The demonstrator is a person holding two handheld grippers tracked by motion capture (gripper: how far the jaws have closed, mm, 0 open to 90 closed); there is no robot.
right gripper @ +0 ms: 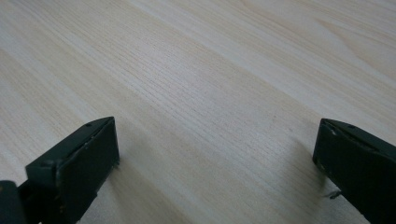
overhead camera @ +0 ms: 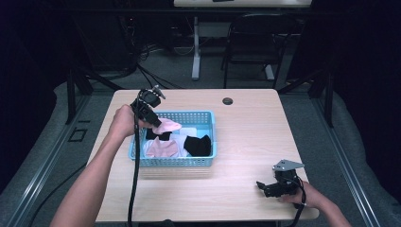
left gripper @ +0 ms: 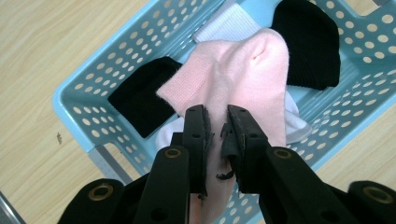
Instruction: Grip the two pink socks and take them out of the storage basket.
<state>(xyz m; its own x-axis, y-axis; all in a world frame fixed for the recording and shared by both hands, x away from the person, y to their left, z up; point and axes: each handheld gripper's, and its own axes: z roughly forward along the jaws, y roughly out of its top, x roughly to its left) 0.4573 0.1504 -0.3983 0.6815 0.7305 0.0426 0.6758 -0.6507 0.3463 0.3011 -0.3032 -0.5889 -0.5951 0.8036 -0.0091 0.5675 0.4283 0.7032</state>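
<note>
L tool point(left gripper: 216, 122) pinching pink sock point(left gripper: 243, 74); R tool point(right gripper: 215, 154) agape.

your left forearm point(overhead camera: 90, 182) reaches forward and up the left side, the hand point(overhead camera: 122, 121) wrapped round the left gripper point(overhead camera: 152, 119), which tilts down to your right. its jaws stand nearly closed, with pink fabric pinched between them. your right hand point(overhead camera: 302, 194) rests low at the near right, holding the right gripper point(overhead camera: 265, 187) pointing left, its jaws spread wide with nothing between them.
</note>
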